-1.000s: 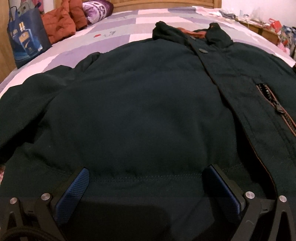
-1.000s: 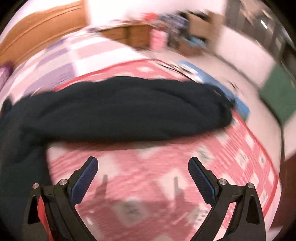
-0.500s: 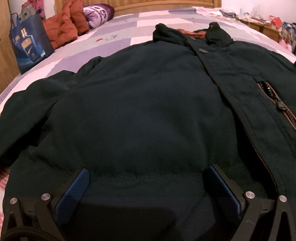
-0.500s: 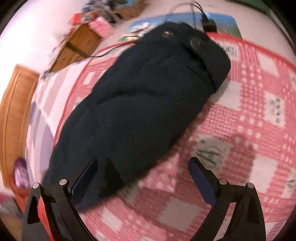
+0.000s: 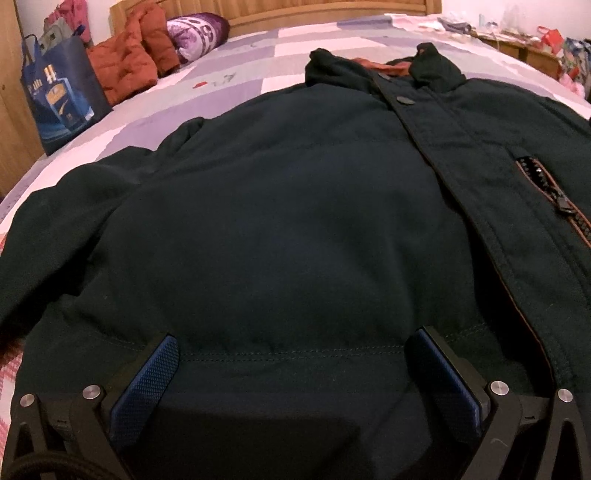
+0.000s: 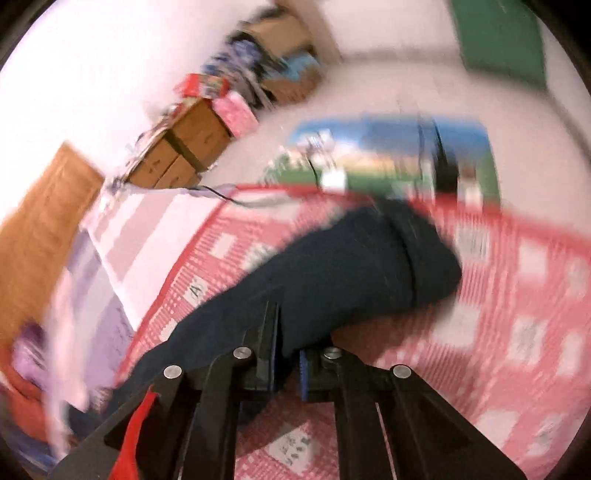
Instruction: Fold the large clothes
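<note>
Fingers of the left gripper (image 5: 291,365) stand wide apart, resting over the hem of the dark jacket (image 5: 295,206) and holding nothing; the jacket lies flat, front up, on the bed (image 5: 236,74), collar toward the headboard (image 5: 314,11). The right gripper (image 6: 286,363) is pinched tight on the jacket's sleeve (image 6: 332,280), which stretches across the red checked blanket (image 6: 517,314); that view is blurred

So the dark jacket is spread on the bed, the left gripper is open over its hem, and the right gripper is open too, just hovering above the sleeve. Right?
Not quite. The right gripper is shut on the sleeve, as the right wrist view shows. The rest holds: the jacket lies on the bed, left gripper open over its hem.
</note>
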{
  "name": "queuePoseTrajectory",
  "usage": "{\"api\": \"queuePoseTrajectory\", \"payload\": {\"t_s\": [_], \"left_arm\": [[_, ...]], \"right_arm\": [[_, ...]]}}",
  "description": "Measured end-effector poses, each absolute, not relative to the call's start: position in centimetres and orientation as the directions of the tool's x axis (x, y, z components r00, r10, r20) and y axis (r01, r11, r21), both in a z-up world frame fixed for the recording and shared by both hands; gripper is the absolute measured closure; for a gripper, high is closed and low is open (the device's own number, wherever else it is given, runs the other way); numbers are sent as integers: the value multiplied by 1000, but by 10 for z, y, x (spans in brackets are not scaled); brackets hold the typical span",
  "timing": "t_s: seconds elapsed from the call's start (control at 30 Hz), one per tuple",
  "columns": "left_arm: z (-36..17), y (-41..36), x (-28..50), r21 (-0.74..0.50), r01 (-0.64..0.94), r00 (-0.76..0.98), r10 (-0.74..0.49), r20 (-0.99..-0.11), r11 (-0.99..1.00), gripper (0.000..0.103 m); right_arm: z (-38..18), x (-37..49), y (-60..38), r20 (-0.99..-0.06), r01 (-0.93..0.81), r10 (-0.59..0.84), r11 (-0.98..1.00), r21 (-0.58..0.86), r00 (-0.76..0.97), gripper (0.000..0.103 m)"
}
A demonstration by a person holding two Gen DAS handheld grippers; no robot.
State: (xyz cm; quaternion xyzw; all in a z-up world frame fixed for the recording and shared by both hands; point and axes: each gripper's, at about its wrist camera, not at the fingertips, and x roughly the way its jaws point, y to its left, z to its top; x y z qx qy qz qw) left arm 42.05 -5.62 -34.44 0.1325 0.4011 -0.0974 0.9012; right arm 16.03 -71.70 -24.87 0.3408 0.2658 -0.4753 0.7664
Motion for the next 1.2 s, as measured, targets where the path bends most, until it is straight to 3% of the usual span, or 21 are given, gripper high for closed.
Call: {"api": "queuePoseTrajectory", "payload": {"t_s": [0.2,0.37,0.57,0.8,1.03,1.2], "left_arm": [[-344,-56,420,160,282,660,-71,-748,946,0],[-344,-56,421,156,283,657,-73,-750,946,0],[-307,-33,409,59,258,656,-130,-743,964,0],[-266,35,380,29,249,678,-153,-719,968,0],[-272,87,371,17,213,659,-130,-741,977,0],[-286,105,375,-19,152,636,-112,-763,988,0]], "right_arm": [[-169,239,-637,-548,829,-683,559,32,482,95],[-135,325,-519,-416,606,-603,783,-142,681,95],[-160,412,-342,-474,257,-324,945,-202,819,95],[-239,460,-195,-627,-19,-155,965,-261,763,95],[-304,466,-153,-669,-24,-261,923,-384,696,95],[-317,459,-141,-655,-23,-317,891,-454,686,93]]}}
